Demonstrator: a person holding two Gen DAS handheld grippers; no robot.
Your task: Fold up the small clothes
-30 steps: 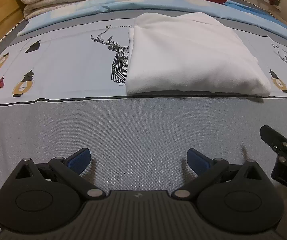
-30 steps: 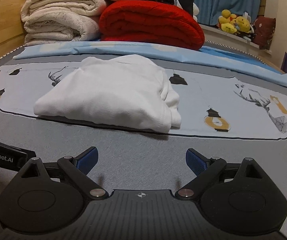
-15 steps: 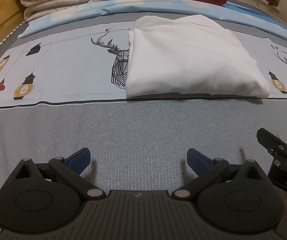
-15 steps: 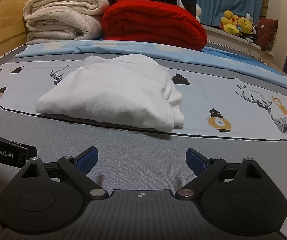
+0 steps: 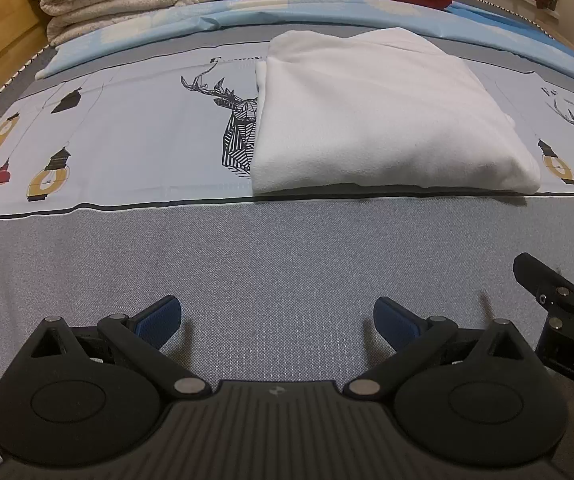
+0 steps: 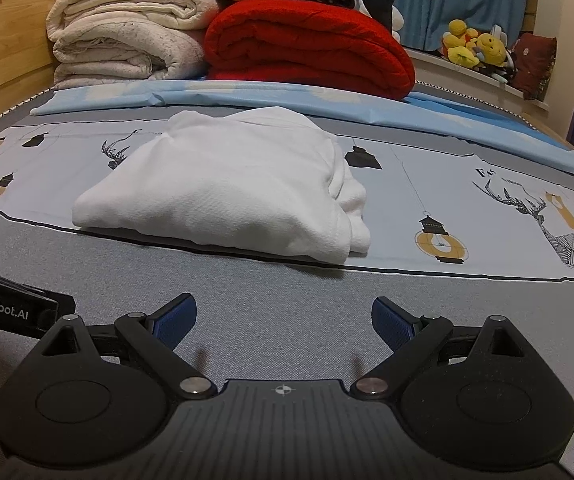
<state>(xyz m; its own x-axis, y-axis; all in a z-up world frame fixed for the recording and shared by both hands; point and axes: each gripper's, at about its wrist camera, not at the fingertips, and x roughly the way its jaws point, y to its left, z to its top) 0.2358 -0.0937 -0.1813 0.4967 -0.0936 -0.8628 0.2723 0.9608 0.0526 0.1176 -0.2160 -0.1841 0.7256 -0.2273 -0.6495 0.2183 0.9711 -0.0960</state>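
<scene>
Left wrist: folded white garment (image 5: 383, 120) beyond gripper (image 5: 277, 320)

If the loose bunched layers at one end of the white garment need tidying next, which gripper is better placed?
Probably the right gripper: the white garment's bunched end lies nearly straight ahead of its open jaws, but far off-centre for the left gripper.

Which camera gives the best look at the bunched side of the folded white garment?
The right wrist view: the white garment's bunched layers face it at the right end. The left wrist view shows mainly its smooth top.
</scene>
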